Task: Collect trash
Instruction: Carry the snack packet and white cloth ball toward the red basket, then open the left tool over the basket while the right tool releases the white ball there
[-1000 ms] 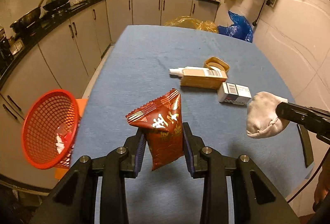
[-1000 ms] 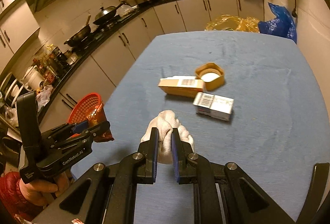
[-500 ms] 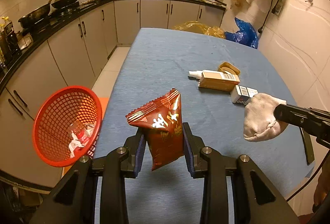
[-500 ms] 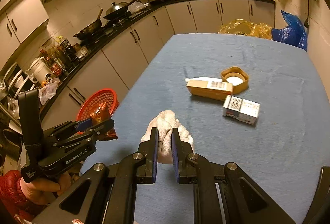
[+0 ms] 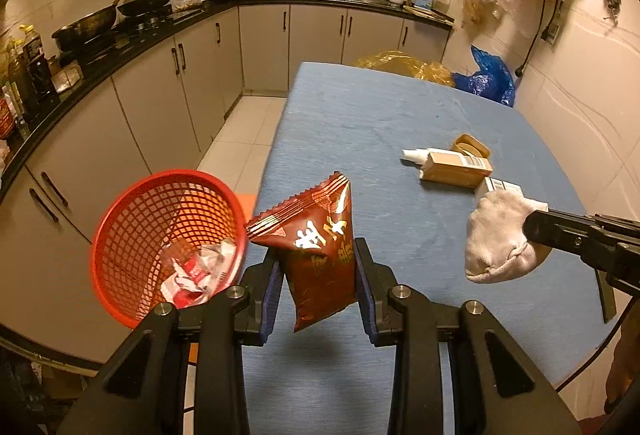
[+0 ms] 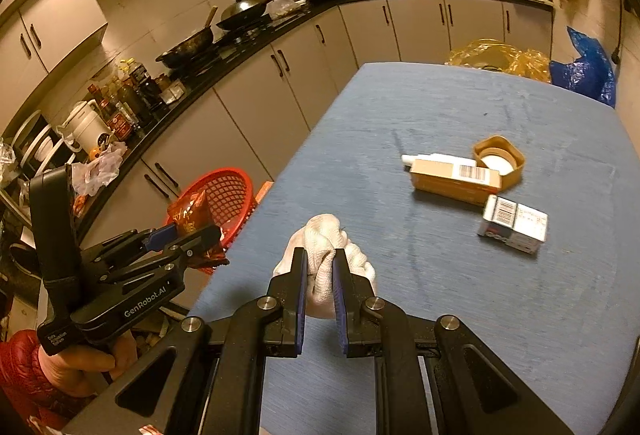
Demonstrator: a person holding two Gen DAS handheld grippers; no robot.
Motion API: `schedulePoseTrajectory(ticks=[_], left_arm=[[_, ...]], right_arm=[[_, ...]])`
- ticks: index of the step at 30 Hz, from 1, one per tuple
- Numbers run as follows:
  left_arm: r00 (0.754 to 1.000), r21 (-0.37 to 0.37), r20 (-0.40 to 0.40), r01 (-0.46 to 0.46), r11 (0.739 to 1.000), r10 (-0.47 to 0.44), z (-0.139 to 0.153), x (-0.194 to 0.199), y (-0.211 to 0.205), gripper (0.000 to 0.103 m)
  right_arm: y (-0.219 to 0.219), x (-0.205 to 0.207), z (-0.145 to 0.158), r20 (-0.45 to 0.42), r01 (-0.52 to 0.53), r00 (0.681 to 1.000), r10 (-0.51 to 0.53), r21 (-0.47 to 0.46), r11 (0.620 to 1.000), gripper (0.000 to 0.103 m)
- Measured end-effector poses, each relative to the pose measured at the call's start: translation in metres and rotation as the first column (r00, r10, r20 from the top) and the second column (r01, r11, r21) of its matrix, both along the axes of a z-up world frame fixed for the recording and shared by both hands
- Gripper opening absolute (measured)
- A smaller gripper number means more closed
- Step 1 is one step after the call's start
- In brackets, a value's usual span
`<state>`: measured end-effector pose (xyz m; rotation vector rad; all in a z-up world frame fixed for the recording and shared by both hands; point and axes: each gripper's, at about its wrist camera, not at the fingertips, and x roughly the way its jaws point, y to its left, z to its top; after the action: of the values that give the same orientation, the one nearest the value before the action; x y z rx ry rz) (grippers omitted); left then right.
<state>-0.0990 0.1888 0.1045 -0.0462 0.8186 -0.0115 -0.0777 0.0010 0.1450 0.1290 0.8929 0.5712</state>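
My left gripper [image 5: 318,275] is shut on a dark red snack bag [image 5: 316,247] and holds it in the air at the table's left edge, beside a red mesh basket [image 5: 132,235] that holds crumpled wrappers. My right gripper [image 6: 320,275] is shut on a white cloth [image 6: 328,239] above the blue table [image 6: 460,315]. The left gripper [image 6: 184,235] with the bag [image 6: 190,213] shows in front of the basket [image 6: 232,191] in the right wrist view. The cloth [image 5: 496,235] also shows at the right in the left wrist view.
On the table lie a tan carton [image 6: 452,179], a tan square lid [image 6: 500,161], a small white box [image 6: 514,229] and a white tube [image 5: 414,155]. Kitchen cabinets and a counter with pans run along the left. Yellow and blue bags lie beyond the table's far end.
My left gripper has moved left with the snack bag, so the basket now sits closer and larger beside it. The right gripper still holds the cloth and has shifted slightly.
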Motion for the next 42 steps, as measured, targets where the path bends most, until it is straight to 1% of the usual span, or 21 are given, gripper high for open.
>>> schedulePoseTrajectory(ticks=[18, 32, 35, 42], left_arm=[[0.998, 0.014, 0.011, -0.057, 0.998, 0.057, 0.005, 0.008, 0.058, 0.032], [0.995, 0.003, -0.011, -0.103, 0.995, 0.103, -0.004, 0.009, 0.100, 0.032], [0.993, -0.006, -0.017, -0.119, 0.993, 0.119, -0.006, 0.009, 0.111, 0.032], [0.982, -0.035, -0.031, -0.189, 0.981, 0.188, -0.011, 0.009, 0.146, 0.032]], right_arm=[[0.063, 0.019, 0.002, 0.004, -0.056, 0.998, 0.056, 0.016, 0.998, 0.013], [0.104, 0.031, -0.002, -0.007, -0.097, 0.995, 0.097, 0.012, 0.995, 0.013], [0.113, 0.036, -0.003, -0.013, -0.105, 0.994, 0.105, 0.010, 0.994, 0.013], [0.138, 0.049, -0.002, -0.016, -0.135, 0.991, 0.135, 0.009, 0.991, 0.013]])
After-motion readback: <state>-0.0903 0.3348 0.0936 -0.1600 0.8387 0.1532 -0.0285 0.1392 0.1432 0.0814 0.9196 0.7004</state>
